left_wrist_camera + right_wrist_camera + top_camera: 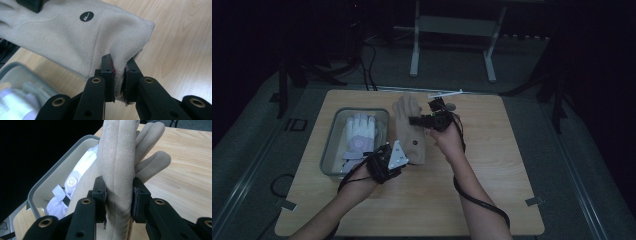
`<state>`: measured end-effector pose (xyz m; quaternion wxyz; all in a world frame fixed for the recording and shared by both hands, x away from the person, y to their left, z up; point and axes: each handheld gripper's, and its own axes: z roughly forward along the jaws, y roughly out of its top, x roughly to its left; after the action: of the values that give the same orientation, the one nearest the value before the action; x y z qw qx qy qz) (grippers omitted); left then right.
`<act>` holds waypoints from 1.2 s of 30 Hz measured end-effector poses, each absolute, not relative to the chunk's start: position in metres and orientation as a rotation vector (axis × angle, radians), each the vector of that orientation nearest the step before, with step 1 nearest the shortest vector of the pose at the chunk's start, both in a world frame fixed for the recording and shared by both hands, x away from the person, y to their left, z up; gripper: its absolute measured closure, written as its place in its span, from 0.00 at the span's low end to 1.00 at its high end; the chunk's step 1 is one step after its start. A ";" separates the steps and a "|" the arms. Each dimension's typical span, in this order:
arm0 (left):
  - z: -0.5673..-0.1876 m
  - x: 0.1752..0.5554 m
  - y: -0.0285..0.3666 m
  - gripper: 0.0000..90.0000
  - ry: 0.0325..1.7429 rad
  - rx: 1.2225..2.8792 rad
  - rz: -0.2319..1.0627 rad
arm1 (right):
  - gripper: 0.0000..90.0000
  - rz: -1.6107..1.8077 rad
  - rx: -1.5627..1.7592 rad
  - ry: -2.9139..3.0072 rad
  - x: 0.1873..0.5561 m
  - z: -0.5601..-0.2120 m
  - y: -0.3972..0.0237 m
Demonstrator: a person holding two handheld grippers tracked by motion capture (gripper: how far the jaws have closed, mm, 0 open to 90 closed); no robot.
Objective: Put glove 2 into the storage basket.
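Note:
A beige fleece glove (410,131) with a small round black logo hangs stretched between both grippers above the wooden table (492,165). My left gripper (387,162) is shut on the glove's cuff edge (120,75), which is pinched thin between the pads. My right gripper (424,119) is shut on the glove's finger end; the folded fleece (117,185) fills the space between its jaws, with the fingers pointing away beyond them. A white glove (359,134) lies in the grey bin (331,145) at the left.
The grey bin (45,185) stands just left of the held glove, near the table's left edge. A white stick-like object (446,94) lies at the table's far edge. A metal stand (452,30) is on the floor behind.

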<state>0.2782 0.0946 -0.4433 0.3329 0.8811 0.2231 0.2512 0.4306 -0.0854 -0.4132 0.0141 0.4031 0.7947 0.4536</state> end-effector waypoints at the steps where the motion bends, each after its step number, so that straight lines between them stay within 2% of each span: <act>1: -0.442 0.278 0.098 0.91 0.590 2.303 0.657 | 0.78 1.417 1.250 2.482 0.431 -0.413 -0.081; 25: -0.440 0.260 0.194 0.91 0.795 2.275 0.692 | 0.77 1.390 1.107 2.646 0.441 -0.416 0.034; 36: -0.460 0.268 0.206 0.91 0.860 2.285 0.623 | 0.77 1.341 1.114 2.703 0.450 -0.440 0.062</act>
<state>0.2680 0.2059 -0.4598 0.3059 0.8634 0.3250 0.2354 0.4496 0.0618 -0.4398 -0.0374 0.3461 0.8398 0.4165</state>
